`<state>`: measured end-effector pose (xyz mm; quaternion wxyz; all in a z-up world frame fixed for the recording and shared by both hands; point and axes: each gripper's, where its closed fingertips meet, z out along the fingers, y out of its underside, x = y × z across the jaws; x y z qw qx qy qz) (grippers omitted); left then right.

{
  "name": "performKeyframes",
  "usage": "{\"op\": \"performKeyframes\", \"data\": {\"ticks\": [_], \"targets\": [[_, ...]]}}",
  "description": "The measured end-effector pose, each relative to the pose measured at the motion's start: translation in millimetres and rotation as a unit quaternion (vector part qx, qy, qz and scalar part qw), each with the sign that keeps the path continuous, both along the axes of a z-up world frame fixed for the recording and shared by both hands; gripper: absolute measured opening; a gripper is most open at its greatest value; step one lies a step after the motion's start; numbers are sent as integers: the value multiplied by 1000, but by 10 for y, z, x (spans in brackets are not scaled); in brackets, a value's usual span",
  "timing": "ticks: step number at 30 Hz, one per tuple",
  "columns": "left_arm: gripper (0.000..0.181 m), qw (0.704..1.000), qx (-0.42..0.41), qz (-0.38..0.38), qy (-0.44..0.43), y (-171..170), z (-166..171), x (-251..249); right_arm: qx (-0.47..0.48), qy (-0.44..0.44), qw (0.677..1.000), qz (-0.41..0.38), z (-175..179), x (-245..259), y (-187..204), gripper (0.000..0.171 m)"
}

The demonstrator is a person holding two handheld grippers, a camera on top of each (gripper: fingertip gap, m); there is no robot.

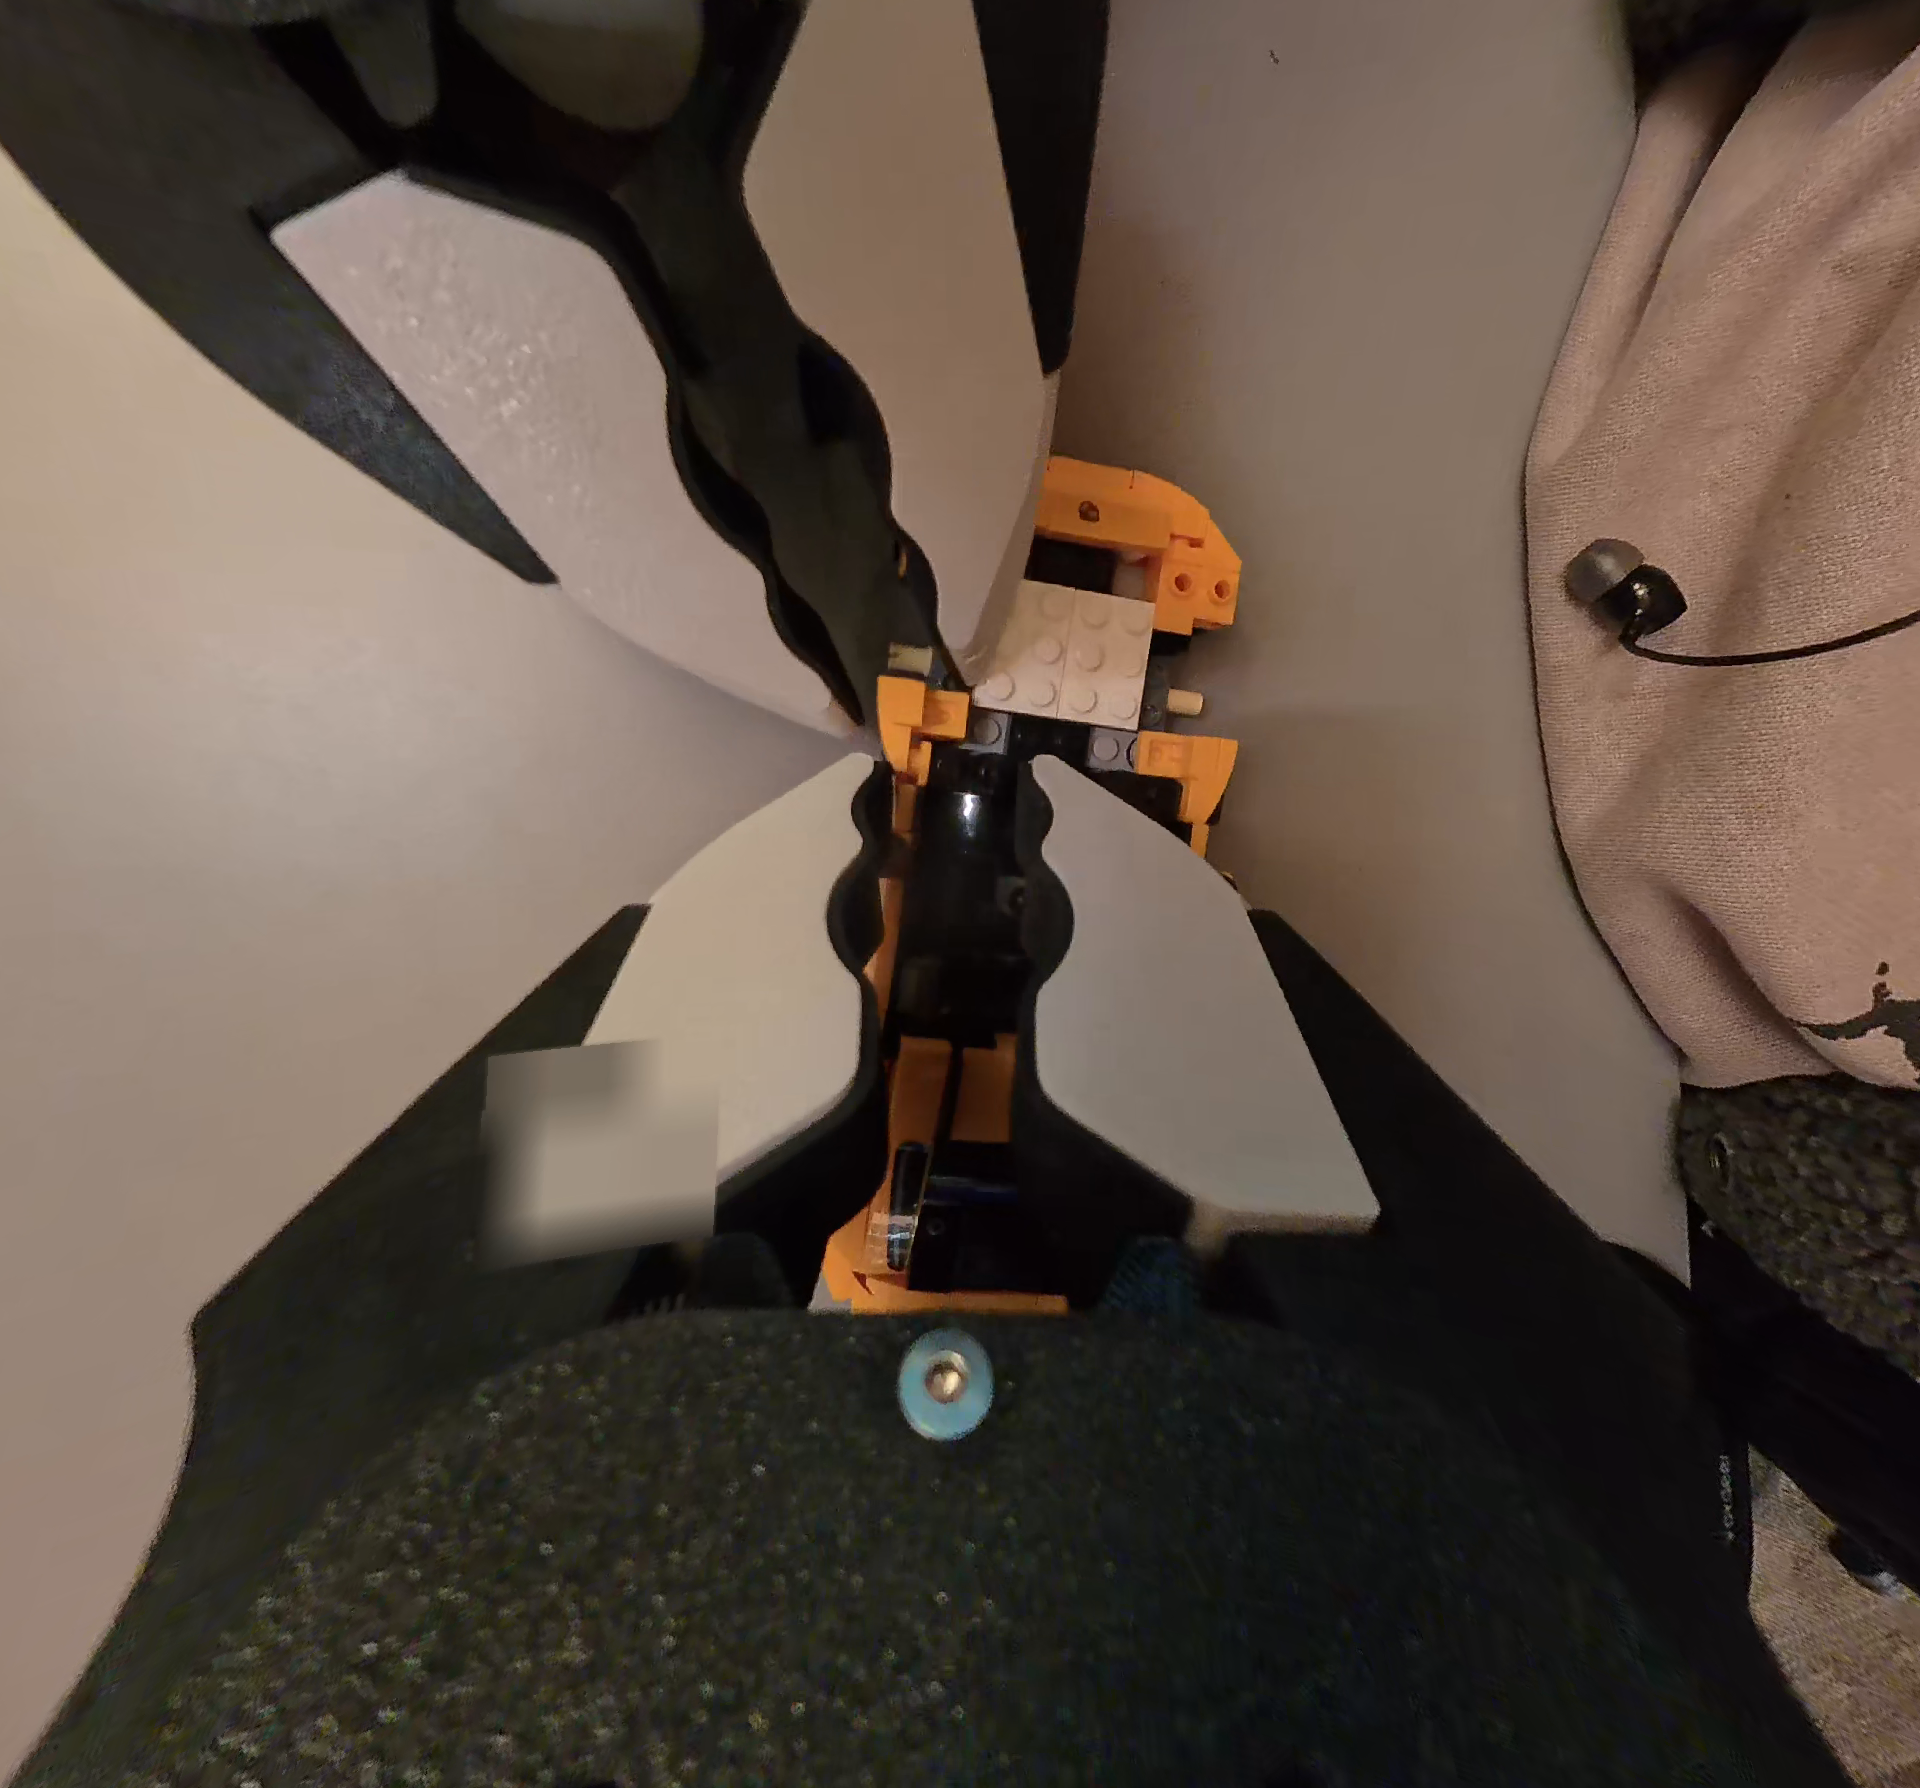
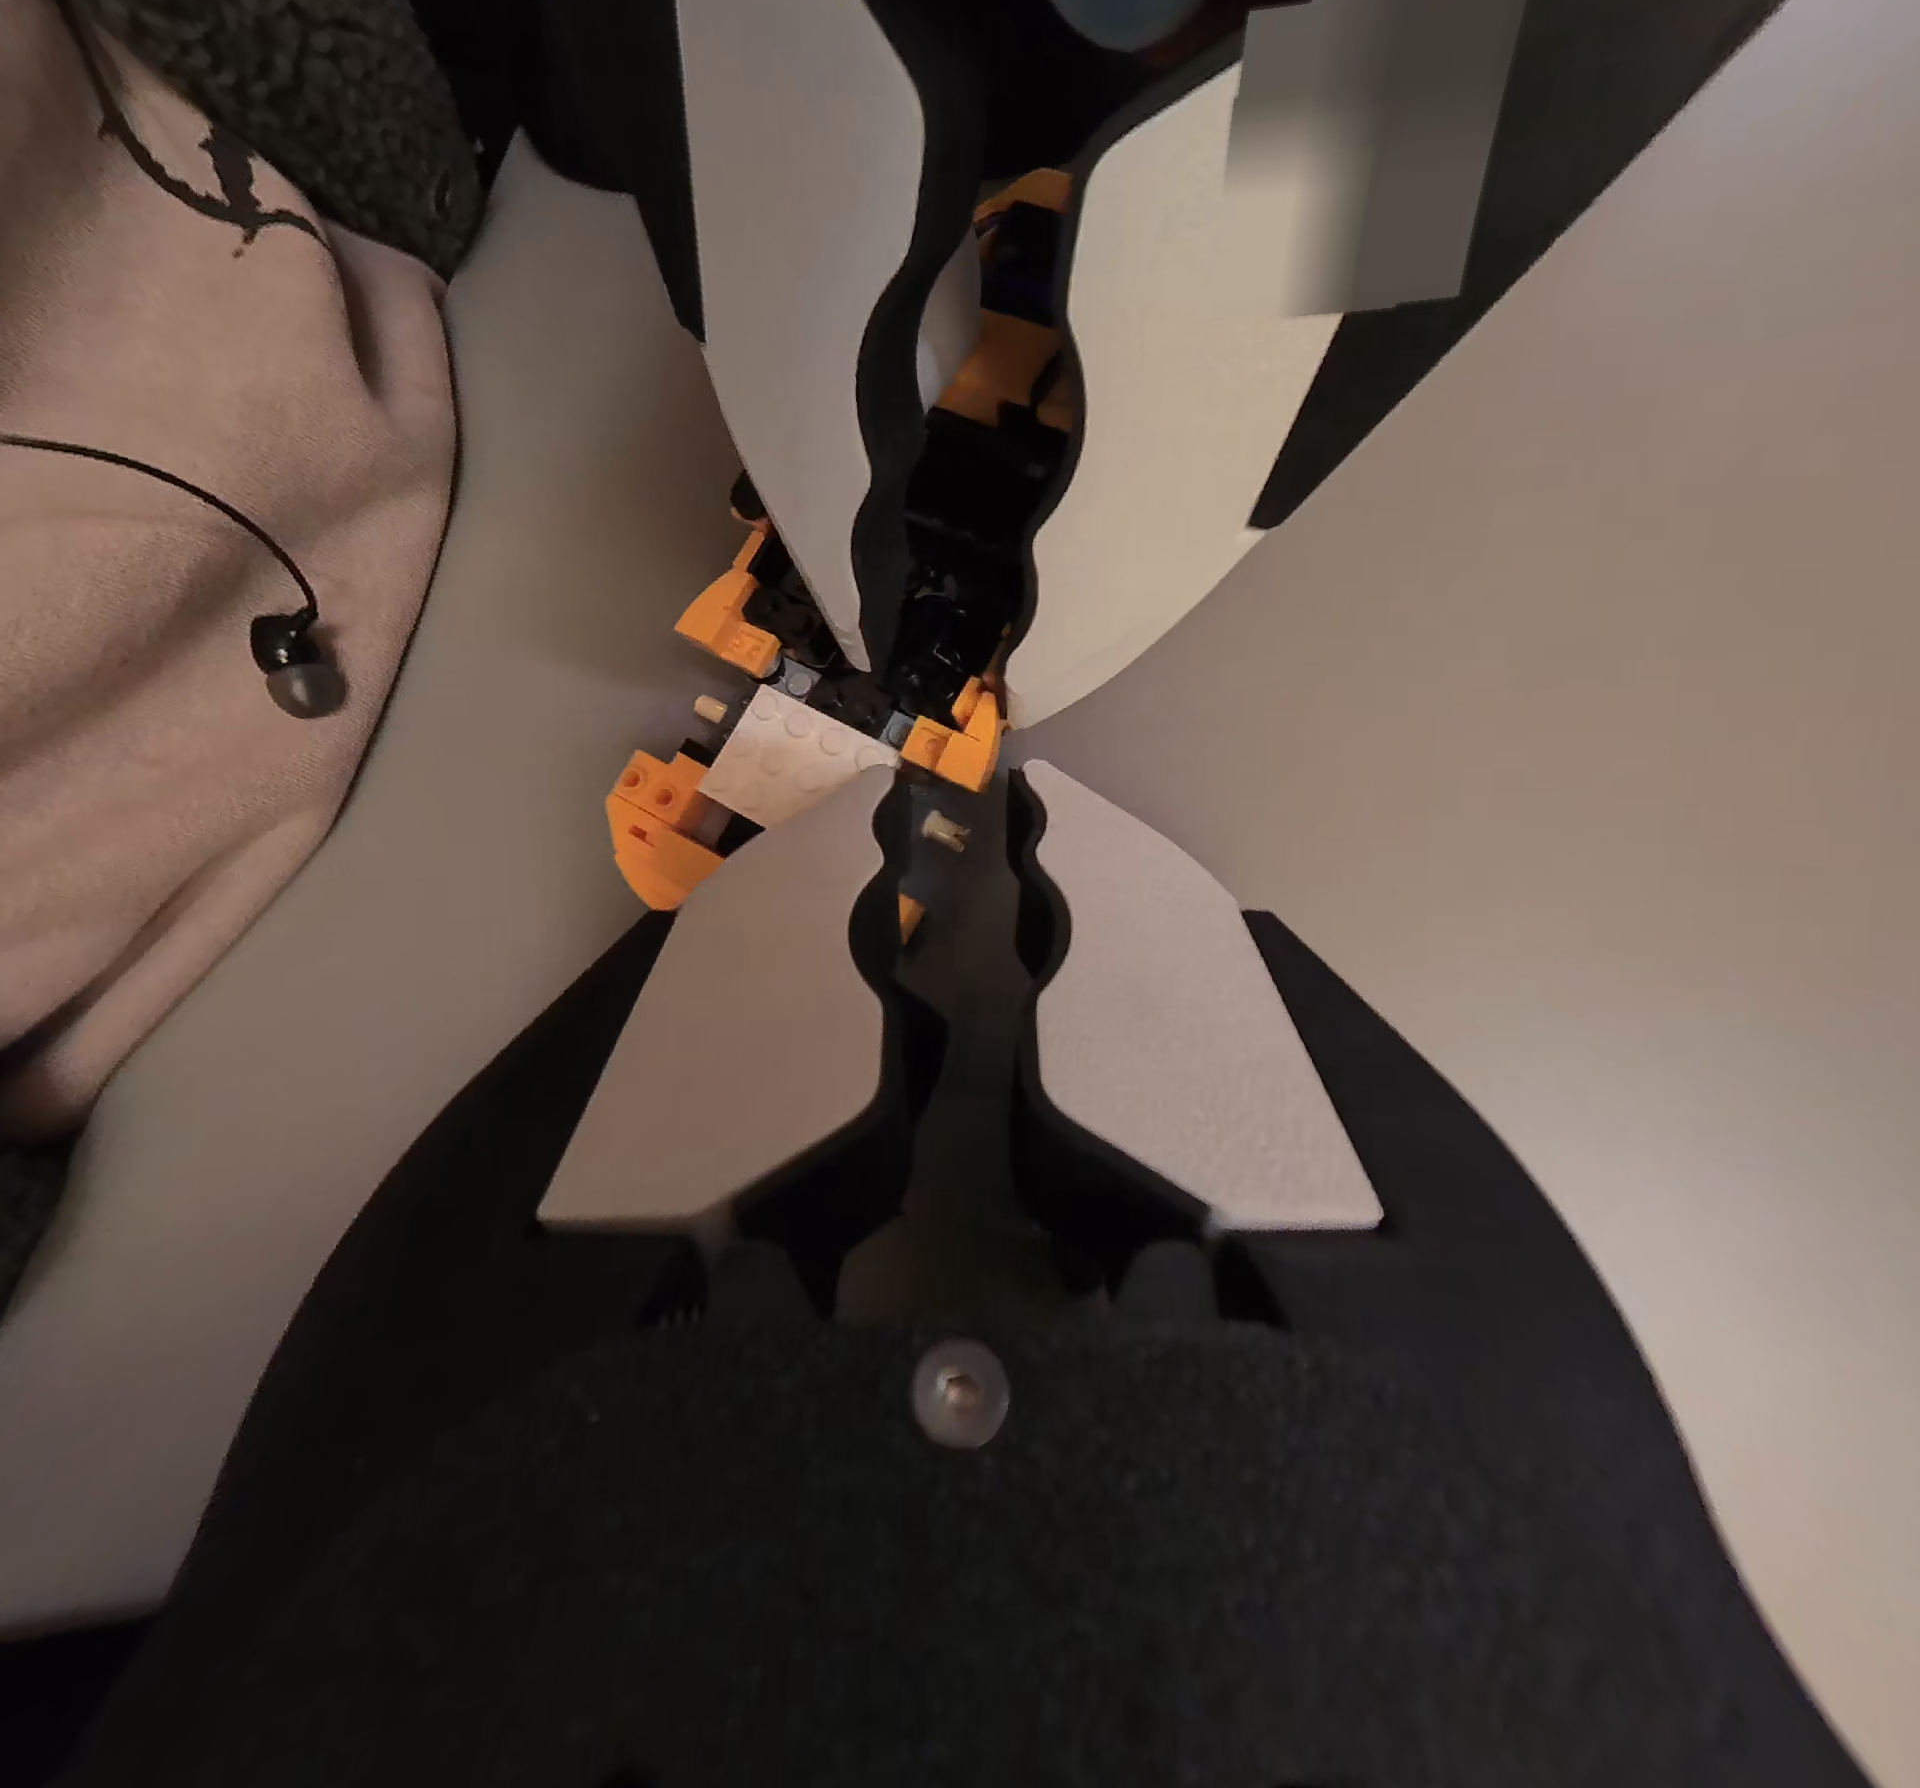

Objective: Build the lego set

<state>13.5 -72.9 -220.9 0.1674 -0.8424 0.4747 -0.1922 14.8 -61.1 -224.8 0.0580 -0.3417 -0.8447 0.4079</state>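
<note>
Left claw (image 1: 961, 762) nearest in its own view: fingers straddle the black middle of the orange-and-black lego model (image 1: 1101, 658), apparently clamped on its flanks. The model lies on the pale counter (image 1: 312, 699), with its grey studded plate (image 1: 1075, 652) and orange end beyond the tips.

Right claw (image 2: 951, 772) comes in from the opposite side, tips at the model's edge beside the grey plate. The gap is narrow; a small tan pin shows between the fingers. Whether it grips anything, cannot tell.

Handling, as a guess: light, rigid plastic with smooth, slippery faces. It is brittle at the joints, so small orange bits could pop off if squeezed or twisted. Hold the solid black core, not the protruding orange fenders or tan pegs.

No containers in view.

Farther off: pinkish fabric (image 1: 1714, 595) and a black earbud (image 1: 1626, 590) on it.
</note>
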Motion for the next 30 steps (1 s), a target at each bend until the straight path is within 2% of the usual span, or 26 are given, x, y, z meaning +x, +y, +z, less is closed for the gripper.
{"op": "performKeyframes", "data": {"ticks": [5, 15, 20, 22, 25, 30], "targets": [[22, 1000, -2, 3, -2, -4, 3, 0, -10, -1, 999, -39, 64, 18, -55, 22], [23, 1000, 14, 14, 1, -4, 22, -18, 45, -14, 988, -150, 0, -57, -86, 21], [38, 997, 63, 49, -23, -67, 324, -304, 50, -13, 986, -156, -8, -67, -116, 23], [48, 996, 64, 63, -27, -174, 344, -490, 54, -15, 986, -157, -8, -64, -111, 23], [72, 996, 46, 72, -17, -374, 176, -690, 61, -24, 986, -156, -27, -69, -107, 24], [94, 997, 41, 51, -28, -517, -109, -604, 82, -33, 985, -148, -48, -90, -119, 25]]}}
